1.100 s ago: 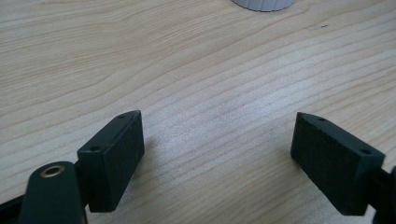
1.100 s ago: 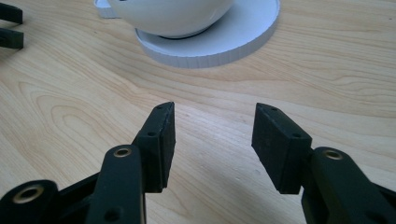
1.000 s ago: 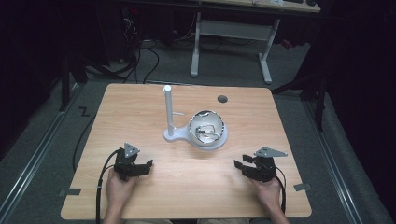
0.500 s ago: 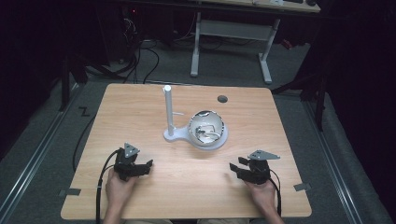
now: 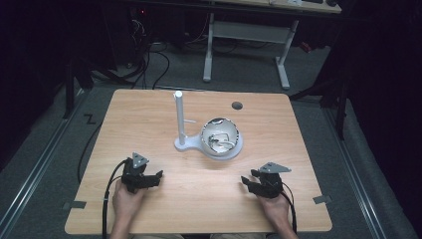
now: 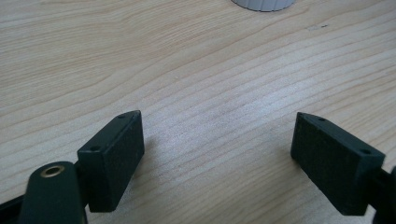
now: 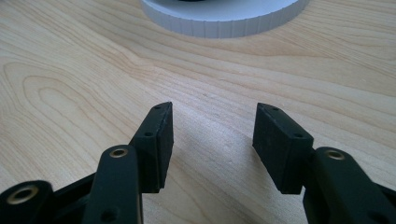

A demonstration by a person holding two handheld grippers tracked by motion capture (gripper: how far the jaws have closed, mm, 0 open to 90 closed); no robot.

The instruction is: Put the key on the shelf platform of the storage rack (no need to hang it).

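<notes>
High view: the person's hands are resting at the near edge of the wooden table [image 5: 149, 114], each holding tongs. The left tongs [image 5: 154, 178] are sitting near the left corner, the right tongs [image 5: 249, 182] near the right, both pointing toward the middle, where a white stand [image 5: 185, 144] with an upright post is standing; a shiny bowl-shaped piece [image 5: 221, 135] is sitting on its round base, just right of the post. Both tongs are lying well apart from the stand. A small dark hole [image 5: 237, 105] is showing in the table's far side. Left gripper view: the left tongs [image 6: 219, 144] are standing wide apart over bare wood (nothing between them), with the stand's white rim [image 6: 264, 4] at the top edge. Right gripper view: the right tongs [image 7: 212, 133] are standing apart, empty, low over the table, facing the ribbed white rim [image 7: 224, 21] of the base.
</notes>
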